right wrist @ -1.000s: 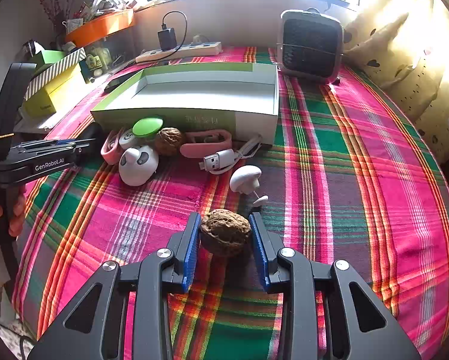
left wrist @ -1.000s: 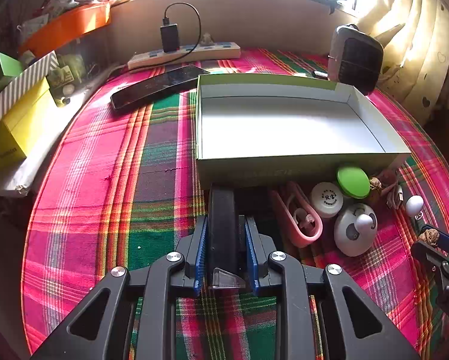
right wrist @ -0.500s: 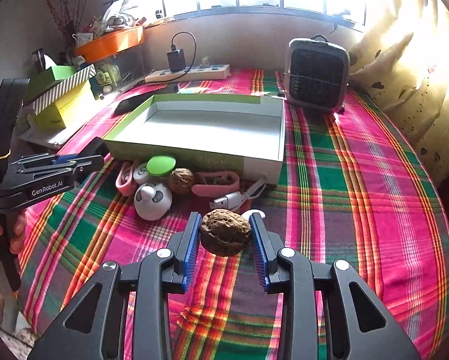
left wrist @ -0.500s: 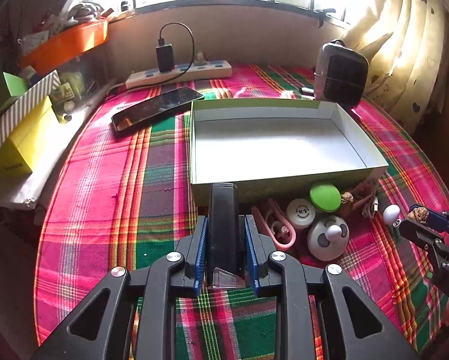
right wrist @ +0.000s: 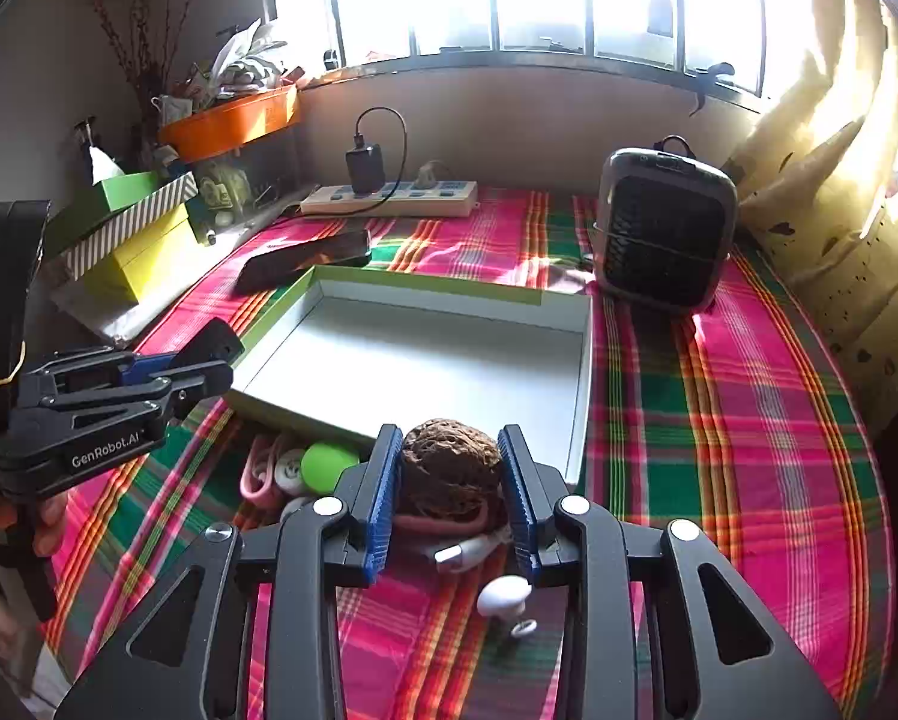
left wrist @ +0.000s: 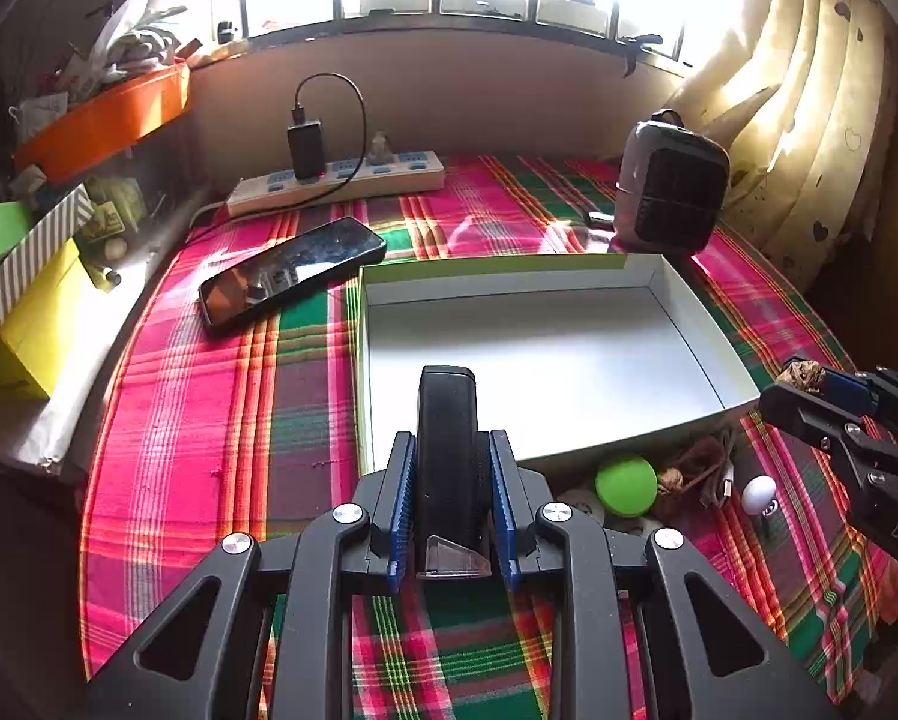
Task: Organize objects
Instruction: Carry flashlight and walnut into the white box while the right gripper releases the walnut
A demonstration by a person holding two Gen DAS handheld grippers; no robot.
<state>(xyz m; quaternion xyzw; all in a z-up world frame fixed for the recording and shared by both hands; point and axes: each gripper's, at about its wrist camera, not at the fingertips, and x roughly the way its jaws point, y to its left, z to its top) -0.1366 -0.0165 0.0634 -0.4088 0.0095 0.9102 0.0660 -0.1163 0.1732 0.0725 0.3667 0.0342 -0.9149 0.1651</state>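
Note:
My left gripper (left wrist: pixel 452 468) is shut on a slim black block (left wrist: pixel 447 420), held above the near-left edge of the shallow green-edged white box (left wrist: pixel 545 354). My right gripper (right wrist: pixel 449 468) is shut on a brown walnut (right wrist: pixel 449 468), raised over the near wall of the same box (right wrist: pixel 425 360). Each gripper shows in the other view: the right gripper (left wrist: pixel 809 387) at the far right with the walnut, the left gripper (right wrist: pixel 209 360) at the left with the block. On the cloth before the box lie a green disc (left wrist: pixel 626 486), a second walnut (left wrist: pixel 668 480) and a white mushroom-shaped piece (right wrist: pixel 506 594).
A phone (left wrist: pixel 293 270), a power strip (left wrist: pixel 341 180) and a small grey heater (left wrist: pixel 671 198) stand behind the box on the plaid cloth. Stacked yellow and striped boxes (right wrist: pixel 143 240) sit at the left. A pink clip (right wrist: pixel 257 468), white round pieces and a USB cable (right wrist: pixel 467 549) lie near the front.
Both grippers have risen with their loads and come over the box's near edge. The small items in front of the box have dropped lower in both views.

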